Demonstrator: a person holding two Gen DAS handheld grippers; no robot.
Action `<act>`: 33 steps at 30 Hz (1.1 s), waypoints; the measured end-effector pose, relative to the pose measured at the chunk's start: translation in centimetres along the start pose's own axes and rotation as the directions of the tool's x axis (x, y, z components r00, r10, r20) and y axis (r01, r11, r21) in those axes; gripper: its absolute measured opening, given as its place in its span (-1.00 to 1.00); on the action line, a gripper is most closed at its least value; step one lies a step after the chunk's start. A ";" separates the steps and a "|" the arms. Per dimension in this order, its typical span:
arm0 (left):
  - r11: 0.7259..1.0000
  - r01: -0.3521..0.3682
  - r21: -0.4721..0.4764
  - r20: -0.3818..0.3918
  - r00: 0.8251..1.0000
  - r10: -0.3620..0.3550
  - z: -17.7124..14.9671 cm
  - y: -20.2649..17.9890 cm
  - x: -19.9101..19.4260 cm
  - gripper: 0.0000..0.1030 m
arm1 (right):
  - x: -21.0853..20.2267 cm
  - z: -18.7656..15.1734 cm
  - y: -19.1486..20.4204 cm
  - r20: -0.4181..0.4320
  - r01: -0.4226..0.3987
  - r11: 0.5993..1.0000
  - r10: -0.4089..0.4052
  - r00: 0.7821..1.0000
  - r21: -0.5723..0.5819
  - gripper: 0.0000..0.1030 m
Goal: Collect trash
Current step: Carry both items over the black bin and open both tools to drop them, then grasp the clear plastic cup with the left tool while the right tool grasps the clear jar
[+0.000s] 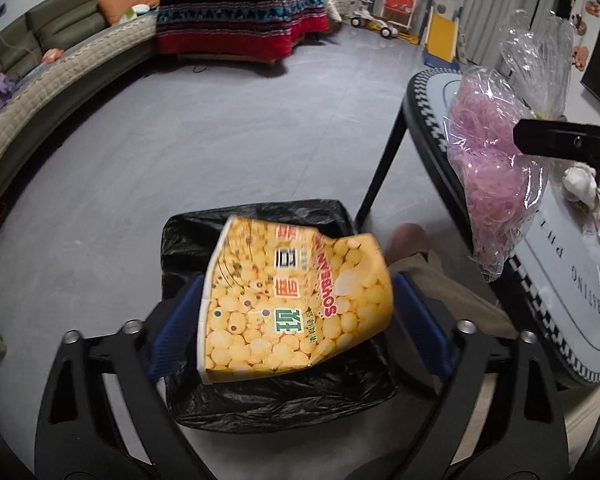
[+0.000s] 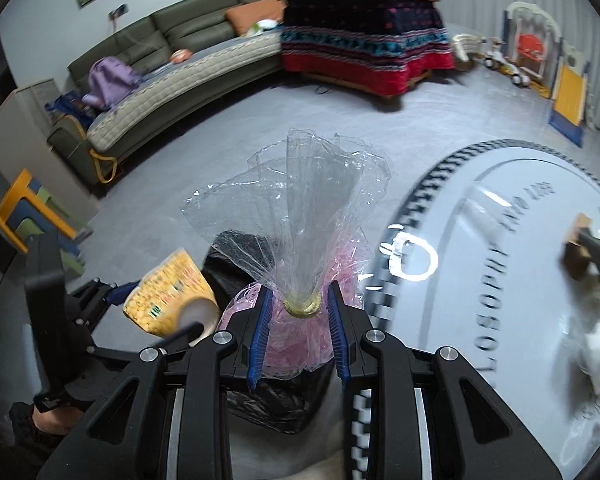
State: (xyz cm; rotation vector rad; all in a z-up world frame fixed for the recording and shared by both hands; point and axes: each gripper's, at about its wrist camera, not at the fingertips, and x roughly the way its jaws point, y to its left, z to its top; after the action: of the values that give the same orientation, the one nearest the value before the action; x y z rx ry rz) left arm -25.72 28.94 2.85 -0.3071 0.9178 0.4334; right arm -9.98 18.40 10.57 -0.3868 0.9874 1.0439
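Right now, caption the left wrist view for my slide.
Yellow snack bag between open left jaws above the black-lined bin; right gripper's clear bag alongside.

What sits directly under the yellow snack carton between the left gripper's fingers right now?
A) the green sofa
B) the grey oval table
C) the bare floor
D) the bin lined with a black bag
D: in the left wrist view the yellow snack carton hangs between the left gripper's spread blue pads, right over the black-bagged bin, so a drop should land inside.
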 end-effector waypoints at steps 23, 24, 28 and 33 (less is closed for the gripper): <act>1.000 0.011 0.016 -0.004 1.000 -0.010 1.0 -4.2 0.3 0.89 | -1.9 -0.9 -3.9 0.068 0.082 0.993 -0.087 0.994 0.080 0.41; 0.999 0.022 0.035 0.003 1.000 -0.022 1.6 -5.2 0.3 0.89 | -2.3 -1.1 -4.6 0.071 0.090 0.992 -0.097 0.993 0.091 0.41; 0.993 0.060 0.106 0.019 0.998 -0.062 4.3 -9.2 0.6 0.89 | -4.8 -2.0 -9.3 0.080 0.154 0.975 -0.168 0.983 0.161 0.41; 0.976 0.110 0.187 0.016 0.993 -0.115 7.5 -14.4 2.1 0.89 | -7.7 -2.7 -15.6 0.059 0.255 0.930 -0.279 0.959 0.264 0.41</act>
State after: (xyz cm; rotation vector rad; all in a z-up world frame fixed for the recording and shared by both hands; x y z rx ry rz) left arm -12.45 20.13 6.49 -0.1808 0.9030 0.2448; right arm 0.93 4.80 12.83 -0.2486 0.9391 0.6729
